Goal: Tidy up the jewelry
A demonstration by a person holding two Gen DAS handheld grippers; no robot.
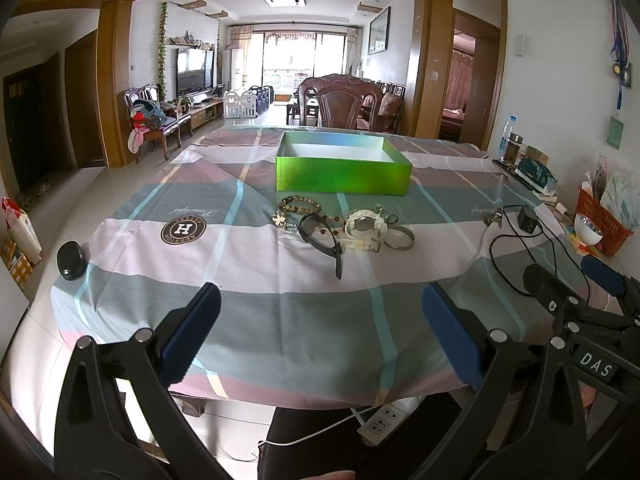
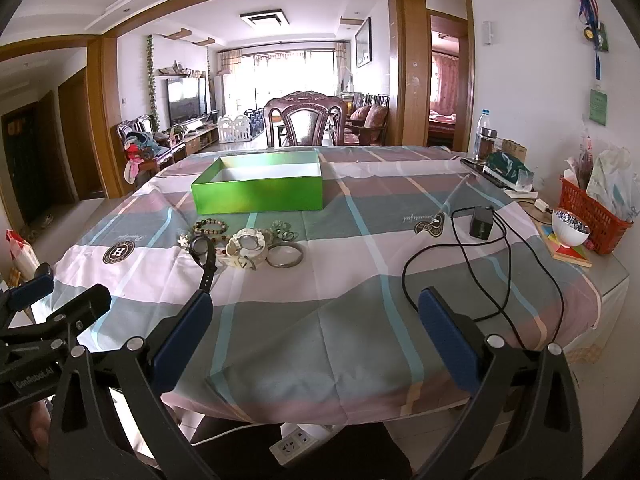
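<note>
An open green box [image 1: 343, 168] [image 2: 259, 189] with a white inside stands on the checked tablecloth. In front of it lies a cluster of jewelry: a black watch [image 1: 320, 236] [image 2: 203, 251], a white watch [image 1: 363, 228] [image 2: 247, 246], a beaded bracelet [image 1: 299, 204] [image 2: 211, 227], a flower brooch [image 1: 281, 218], a metal bangle [image 1: 397, 238] [image 2: 285, 256]. My left gripper [image 1: 320, 334] hovers open over the near table edge, nothing between its fingers. My right gripper [image 2: 316, 334] is likewise open and empty, to the right of the left one.
A black charger with a looping cable [image 2: 482, 222] [image 1: 527, 220] lies on the right. A white bowl [image 2: 570, 227], a red basket [image 2: 592, 210], a bottle [image 2: 482, 132] and tissue pack line the right edge. A black object [image 1: 71, 260] sits at the left corner. A power strip [image 1: 386, 420] hangs below.
</note>
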